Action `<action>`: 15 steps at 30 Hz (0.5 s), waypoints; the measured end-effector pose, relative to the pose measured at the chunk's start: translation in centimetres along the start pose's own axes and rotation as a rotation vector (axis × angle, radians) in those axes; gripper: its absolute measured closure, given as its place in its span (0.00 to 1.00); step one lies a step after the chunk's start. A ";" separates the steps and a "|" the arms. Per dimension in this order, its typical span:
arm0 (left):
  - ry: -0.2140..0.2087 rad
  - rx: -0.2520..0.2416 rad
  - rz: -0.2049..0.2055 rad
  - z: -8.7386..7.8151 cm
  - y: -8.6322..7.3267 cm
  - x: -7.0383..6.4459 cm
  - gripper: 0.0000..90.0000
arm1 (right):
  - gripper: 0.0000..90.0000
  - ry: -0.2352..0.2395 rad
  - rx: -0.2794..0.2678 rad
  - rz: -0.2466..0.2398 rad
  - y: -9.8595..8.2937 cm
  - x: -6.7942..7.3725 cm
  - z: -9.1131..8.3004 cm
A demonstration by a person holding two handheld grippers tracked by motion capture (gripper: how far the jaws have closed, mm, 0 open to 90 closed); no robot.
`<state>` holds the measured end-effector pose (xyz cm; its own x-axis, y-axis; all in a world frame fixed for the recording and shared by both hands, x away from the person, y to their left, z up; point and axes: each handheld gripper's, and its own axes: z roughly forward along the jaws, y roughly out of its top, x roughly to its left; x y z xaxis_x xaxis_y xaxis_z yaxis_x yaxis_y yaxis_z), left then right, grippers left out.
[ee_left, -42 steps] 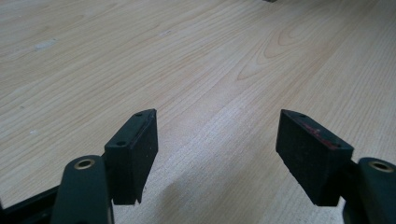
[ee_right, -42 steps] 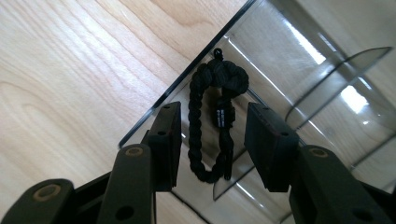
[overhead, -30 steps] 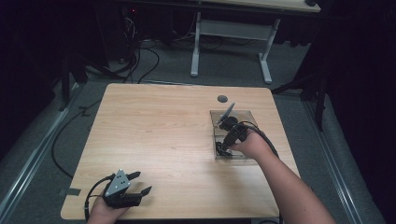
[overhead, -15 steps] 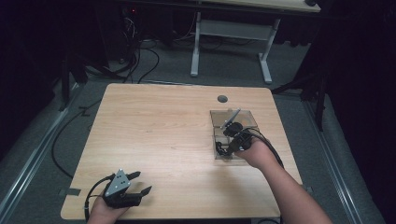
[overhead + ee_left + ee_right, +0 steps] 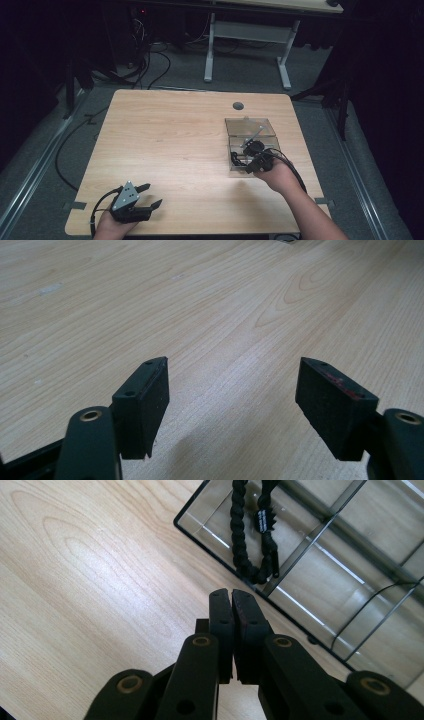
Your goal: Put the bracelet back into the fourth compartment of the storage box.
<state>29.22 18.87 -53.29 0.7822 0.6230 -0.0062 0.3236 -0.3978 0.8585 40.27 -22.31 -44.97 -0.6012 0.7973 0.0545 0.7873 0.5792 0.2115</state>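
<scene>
A clear plastic compartment box (image 5: pixel 250 126) lies open on the right side of the wooden table (image 5: pixel 170 135). A black braided cord (image 5: pixel 239 535) rests in one compartment of the box (image 5: pixel 320 595), and it appears as a dark coil (image 5: pixel 236 159) in the high view. My right gripper (image 5: pixel 248 162) hovers at the box's near edge. Its jaws (image 5: pixel 231 595) are shut with nothing between them, and the tips stop just short of the cord. My left gripper (image 5: pixel 151 196) rests near the table's front left edge. Its jaws (image 5: pixel 232 375) stand wide open over bare wood.
A round grommet hole (image 5: pixel 238 105) sits in the table behind the box. Black cables (image 5: pixel 150 65) run over the grey floor beyond the table. A second table's white legs (image 5: pixel 209 50) stand farther back.
My right gripper has drawn back toward the person, from over the box's middle to its near edge. The left gripper has stayed put.
</scene>
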 end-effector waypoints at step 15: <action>0.003 -0.002 -0.001 0.0 0.0 0.0 0.33 | 0.93 0.028 -0.072 0.030 -2.4 0.5 1.1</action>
<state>29.20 18.89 -53.29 0.7801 0.6256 -0.0059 0.3236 -0.3954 0.8596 38.30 -23.12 -46.57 -0.5821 0.8083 0.0890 0.7935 0.5407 0.2792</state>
